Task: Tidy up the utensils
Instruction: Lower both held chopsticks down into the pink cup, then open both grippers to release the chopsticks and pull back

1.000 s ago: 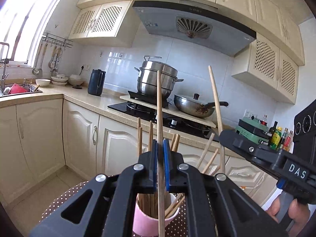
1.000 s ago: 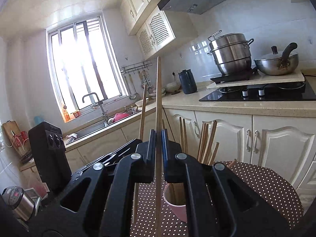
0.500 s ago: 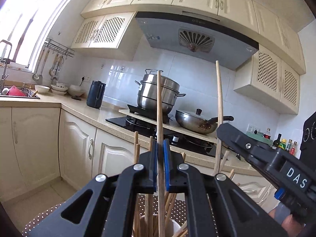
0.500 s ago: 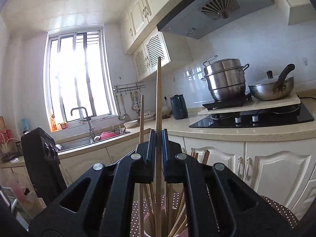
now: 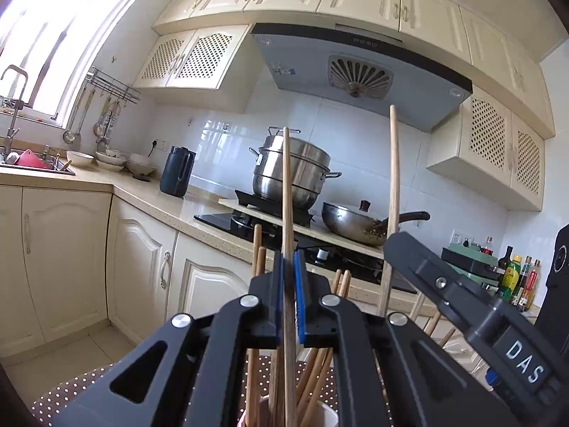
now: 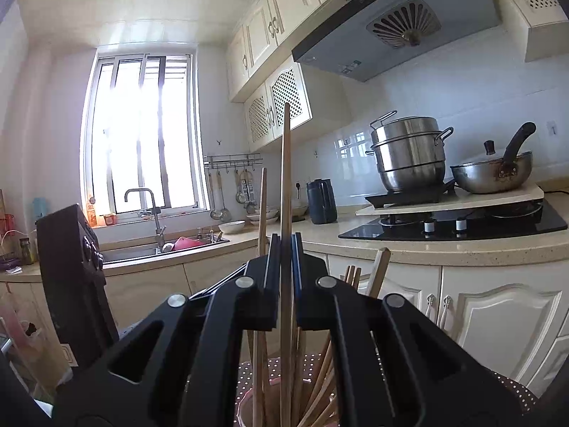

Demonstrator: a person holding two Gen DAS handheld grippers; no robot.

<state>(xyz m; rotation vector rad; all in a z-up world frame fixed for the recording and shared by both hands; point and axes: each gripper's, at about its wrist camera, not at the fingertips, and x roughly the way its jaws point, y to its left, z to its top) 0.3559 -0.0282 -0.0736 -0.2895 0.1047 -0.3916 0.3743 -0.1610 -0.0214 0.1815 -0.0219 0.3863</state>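
I have one wooden chopstick (image 5: 288,213) pinched upright between the blue pads of my left gripper (image 5: 290,306), dead centre of the left wrist frame; its top rises past the steamer pot (image 5: 291,174) behind, and its lower end runs down among the other chopsticks (image 5: 313,373) standing in the pink cup (image 5: 325,416) at the bottom edge. My right gripper (image 6: 286,284) is clamped the same way on a second chopstick (image 6: 285,195), upright in the middle of the right wrist frame, with its lower part dropping into the cup (image 6: 245,409) among the bundle there. Both sets of jaws are closed tight on their sticks, each stick crossing the pads roughly at right angles. In the left view the right gripper's black body, lettered DAS, reaches in from the lower right with its chopstick (image 5: 391,195) standing just right of centre. The cup sits on a brown dotted cloth (image 5: 71,391) at the lower left. Beyond are the cream cabinets, the worktop (image 5: 170,210) with a dark kettle (image 5: 176,170), a wok (image 5: 355,222) on the hob, and the sink (image 6: 167,249) under the window in the right view's lower left.
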